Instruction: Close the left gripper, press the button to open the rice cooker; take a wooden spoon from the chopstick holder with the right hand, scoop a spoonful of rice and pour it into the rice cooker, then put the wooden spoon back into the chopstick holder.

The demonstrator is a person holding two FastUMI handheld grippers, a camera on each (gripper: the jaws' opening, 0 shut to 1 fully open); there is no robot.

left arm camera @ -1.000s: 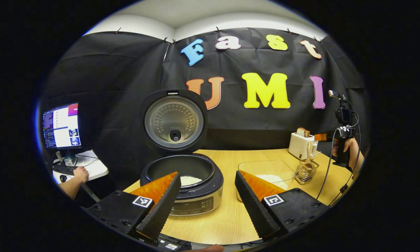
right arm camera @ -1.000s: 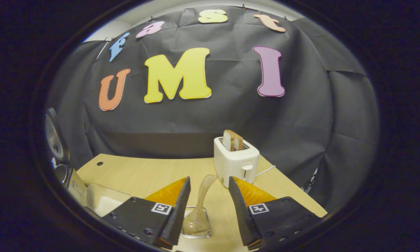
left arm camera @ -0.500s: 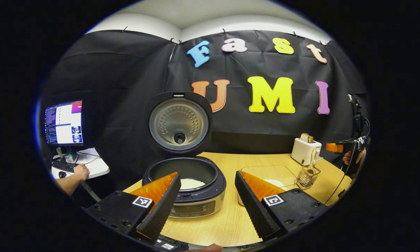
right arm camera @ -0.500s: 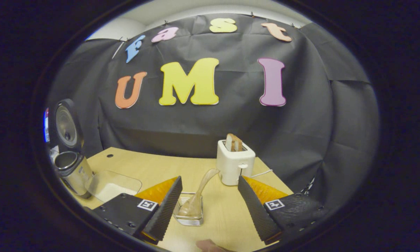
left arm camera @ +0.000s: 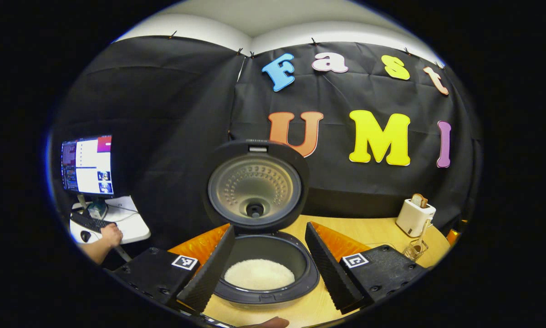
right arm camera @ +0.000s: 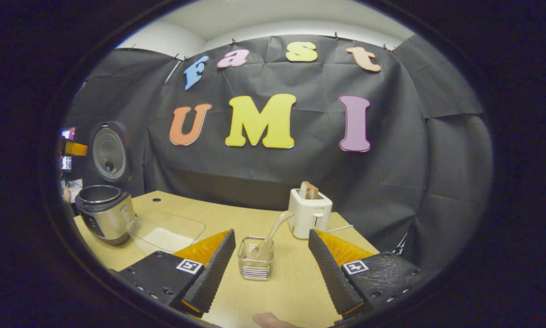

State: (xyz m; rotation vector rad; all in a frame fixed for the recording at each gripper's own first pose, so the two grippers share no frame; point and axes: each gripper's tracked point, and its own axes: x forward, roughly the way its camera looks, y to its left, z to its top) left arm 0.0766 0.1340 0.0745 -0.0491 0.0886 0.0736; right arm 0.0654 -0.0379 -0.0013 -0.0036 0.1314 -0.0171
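Spoon (right arm camera: 267, 237) in holder (right arm camera: 255, 264), cooker (right arm camera: 103, 214) open

left gripper view: close above rice cooker (left arm camera: 259, 269) | right gripper view: farther, facing toaster (right arm camera: 310, 213) | shared: both

The rice cooker (right arm camera: 103, 214) has a brushed metal body and a dull metal inner lid (left arm camera: 253, 191). The tabletop (right arm camera: 295, 291) is pale, smooth wood grain, and the wooden spoon (right arm camera: 268, 239) stands in a wire-metal chopstick holder (right arm camera: 255, 264). The tongs' fingers (right arm camera: 211, 273) look ribbed, matt black rubber
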